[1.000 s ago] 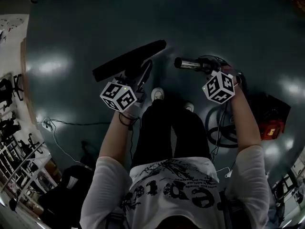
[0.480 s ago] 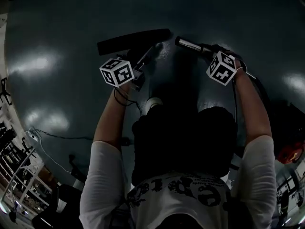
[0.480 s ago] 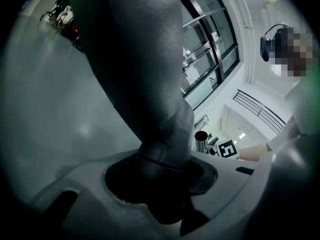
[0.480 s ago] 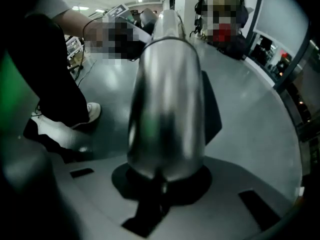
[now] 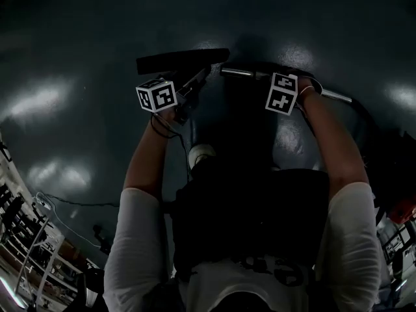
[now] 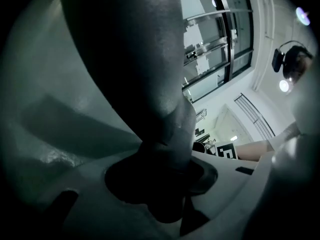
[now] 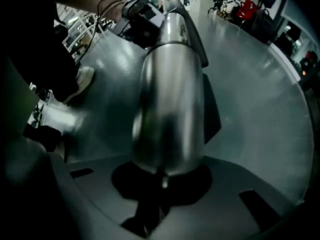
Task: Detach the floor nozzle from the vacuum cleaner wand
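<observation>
The black floor nozzle [image 5: 182, 61] lies crosswise low over the dark floor. Its neck [image 5: 197, 82] slants back toward me, and my left gripper [image 5: 187, 96] is shut on it. In the left gripper view the dark neck [image 6: 150, 84] fills the space between the jaws of the left gripper [image 6: 160, 184]. The silver wand [image 5: 237, 73] runs level to the right, its free end apart from the nozzle. My right gripper [image 5: 290, 80] points down and is shut on the wand. The right gripper view shows the shiny tube [image 7: 172, 99] clamped in the right gripper [image 7: 162, 184].
A white shoe [image 5: 200, 153] stands on the floor below the left gripper. A thin cable [image 5: 71, 203] and shelving [image 5: 26, 252] are at the lower left. A red object [image 5: 403, 210] sits at the right edge. The dark vacuum hose [image 5: 364, 119] curves off to the right.
Both hands have sunk far toward the floor as the person crouched. The nozzle and the wand went down with them, and the wand now lies level.
</observation>
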Demonstrator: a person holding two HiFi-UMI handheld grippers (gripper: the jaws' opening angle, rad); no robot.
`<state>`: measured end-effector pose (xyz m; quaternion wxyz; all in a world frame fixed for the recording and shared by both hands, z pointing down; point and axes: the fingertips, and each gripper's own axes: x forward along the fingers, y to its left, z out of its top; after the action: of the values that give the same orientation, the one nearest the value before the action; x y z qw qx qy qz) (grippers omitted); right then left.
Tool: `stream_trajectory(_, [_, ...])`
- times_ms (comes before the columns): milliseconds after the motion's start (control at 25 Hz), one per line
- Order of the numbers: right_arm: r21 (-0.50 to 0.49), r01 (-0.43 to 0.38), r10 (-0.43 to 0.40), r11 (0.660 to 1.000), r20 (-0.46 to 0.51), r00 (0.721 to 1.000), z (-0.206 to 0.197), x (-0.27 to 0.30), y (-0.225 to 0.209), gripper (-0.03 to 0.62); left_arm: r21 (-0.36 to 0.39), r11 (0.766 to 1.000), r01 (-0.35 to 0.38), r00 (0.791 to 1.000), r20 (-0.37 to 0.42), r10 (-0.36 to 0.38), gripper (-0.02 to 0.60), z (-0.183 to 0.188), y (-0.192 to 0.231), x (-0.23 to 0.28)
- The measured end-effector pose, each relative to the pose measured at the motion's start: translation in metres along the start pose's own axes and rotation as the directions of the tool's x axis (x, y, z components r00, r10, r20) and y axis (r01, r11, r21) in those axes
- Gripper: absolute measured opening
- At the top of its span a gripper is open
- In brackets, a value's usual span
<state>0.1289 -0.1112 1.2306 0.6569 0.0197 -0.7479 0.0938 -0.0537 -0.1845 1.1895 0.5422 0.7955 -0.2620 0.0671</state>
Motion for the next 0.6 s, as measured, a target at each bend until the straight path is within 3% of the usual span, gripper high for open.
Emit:
stream_trajectory(160, [0.012, 0.014, -0.014, 1.000, 0.001, 1.000, -0.008, 0.003, -0.004, 0.052, -0.084, 0.996, 0.029, 0.998, 0.051, -0.025, 0.149, 0.005, 0.011, 0.011])
stream_trajectory(280, [0.000, 0.045, -0.045, 0.999, -0.025, 0.999, 0.000, 0.002, 0.000, 0.052, -0.160, 0.987, 0.002, 0.999, 0.032, 0.003, 0.152, 0.008, 0.019, 0.003])
stream_trajectory(400, [0.001, 0.118, -0.118, 0.993, -0.039, 0.992, 0.003, -0.013, -0.003, 0.079, -0.187, 0.976, -0.107, 0.993, 0.021, 0.113, 0.268, 0.015, 0.018, -0.010])
stream_trajectory(520, [0.015, 0.193, -0.193, 0.981, -0.031, 0.981, 0.001, -0.015, -0.011, 0.133, -0.185, 0.956, -0.229, 0.971, 0.029, 0.238, 0.302, 0.012, 0.023, -0.021])
stream_trajectory(600, [-0.011, 0.226, -0.226, 0.974, -0.019, 0.974, 0.003, -0.009, -0.016, 0.187, -0.124, 0.941, -0.314, 0.949, 0.004, 0.317, 0.323, 0.004, 0.032, -0.025])
